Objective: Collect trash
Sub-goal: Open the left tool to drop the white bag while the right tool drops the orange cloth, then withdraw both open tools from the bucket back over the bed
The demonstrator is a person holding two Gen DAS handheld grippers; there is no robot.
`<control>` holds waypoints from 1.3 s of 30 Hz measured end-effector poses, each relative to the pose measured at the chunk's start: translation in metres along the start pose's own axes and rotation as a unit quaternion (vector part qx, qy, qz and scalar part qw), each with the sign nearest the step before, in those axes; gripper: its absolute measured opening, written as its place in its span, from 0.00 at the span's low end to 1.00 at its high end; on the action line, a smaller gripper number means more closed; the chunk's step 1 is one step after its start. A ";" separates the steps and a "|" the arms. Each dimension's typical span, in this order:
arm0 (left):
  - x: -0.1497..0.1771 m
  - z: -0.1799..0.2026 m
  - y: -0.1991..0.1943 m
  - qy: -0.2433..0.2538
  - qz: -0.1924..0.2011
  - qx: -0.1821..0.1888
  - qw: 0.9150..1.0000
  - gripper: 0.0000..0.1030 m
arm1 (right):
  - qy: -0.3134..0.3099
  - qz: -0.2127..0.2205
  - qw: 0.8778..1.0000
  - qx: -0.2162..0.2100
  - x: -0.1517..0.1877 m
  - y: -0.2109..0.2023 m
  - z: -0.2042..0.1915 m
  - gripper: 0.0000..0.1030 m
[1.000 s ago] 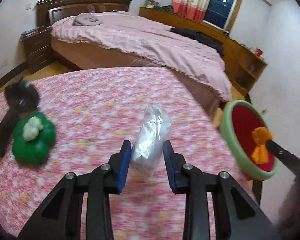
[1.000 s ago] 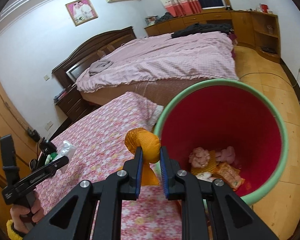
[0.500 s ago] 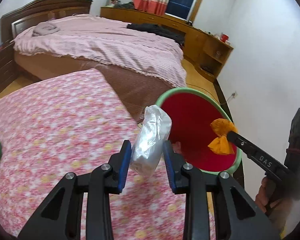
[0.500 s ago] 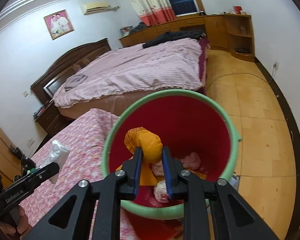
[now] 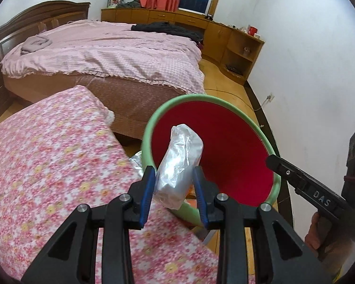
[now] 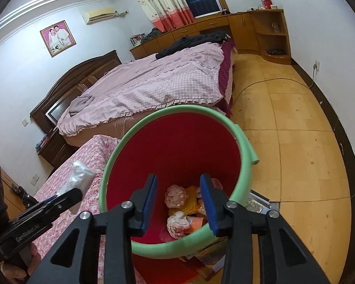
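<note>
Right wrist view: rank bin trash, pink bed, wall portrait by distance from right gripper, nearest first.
From the open right gripper:
1. Trash in the red bin, just below the fingers.
2. Pink bed, behind the bin.
3. Wall portrait, far upper left.

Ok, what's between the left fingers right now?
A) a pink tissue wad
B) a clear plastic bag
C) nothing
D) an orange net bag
B: the left gripper is shut on a crumpled clear plastic bag, held in front of the bin in the left wrist view.
</note>
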State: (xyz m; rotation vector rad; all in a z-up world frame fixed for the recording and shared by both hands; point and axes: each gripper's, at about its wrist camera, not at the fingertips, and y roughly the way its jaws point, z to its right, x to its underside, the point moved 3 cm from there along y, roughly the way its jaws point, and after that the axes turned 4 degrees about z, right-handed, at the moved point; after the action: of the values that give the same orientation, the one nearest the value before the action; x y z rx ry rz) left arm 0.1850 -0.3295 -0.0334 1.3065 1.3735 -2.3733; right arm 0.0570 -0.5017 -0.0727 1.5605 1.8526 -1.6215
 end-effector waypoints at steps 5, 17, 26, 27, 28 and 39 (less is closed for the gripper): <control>0.001 0.012 0.012 0.017 -0.014 -0.010 1.000 0.38 | 0.011 -0.001 1.000 0.008 0.000 -0.008 0.010 0.44; 0.003 0.009 -0.015 0.001 0.010 -0.029 1.000 0.51 | 0.011 -0.008 1.000 -0.017 0.003 -0.026 0.003 0.67; 0.015 -0.018 -0.066 -0.032 0.034 -0.078 0.996 0.51 | -0.024 -0.006 0.999 -0.040 0.015 -0.048 -0.040 0.75; 0.017 -0.022 -0.073 -0.038 0.036 -0.085 0.995 0.51 | -0.030 -0.007 0.999 -0.044 0.019 -0.050 -0.046 0.75; 0.020 -0.027 -0.080 -0.044 0.037 -0.092 0.994 0.51 | -0.037 -0.009 0.998 -0.049 0.021 -0.052 -0.053 0.75; 0.051 -0.067 -0.154 -0.062 0.065 -0.188 0.978 0.51 | -0.088 -0.022 0.991 -0.095 0.058 -0.070 -0.124 0.81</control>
State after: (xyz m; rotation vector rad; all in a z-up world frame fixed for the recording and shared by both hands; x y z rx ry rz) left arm 0.1219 -0.1733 0.0167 1.0871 1.5501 -1.9499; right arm 0.0327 -0.3558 -0.0293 1.2652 1.8966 -1.4956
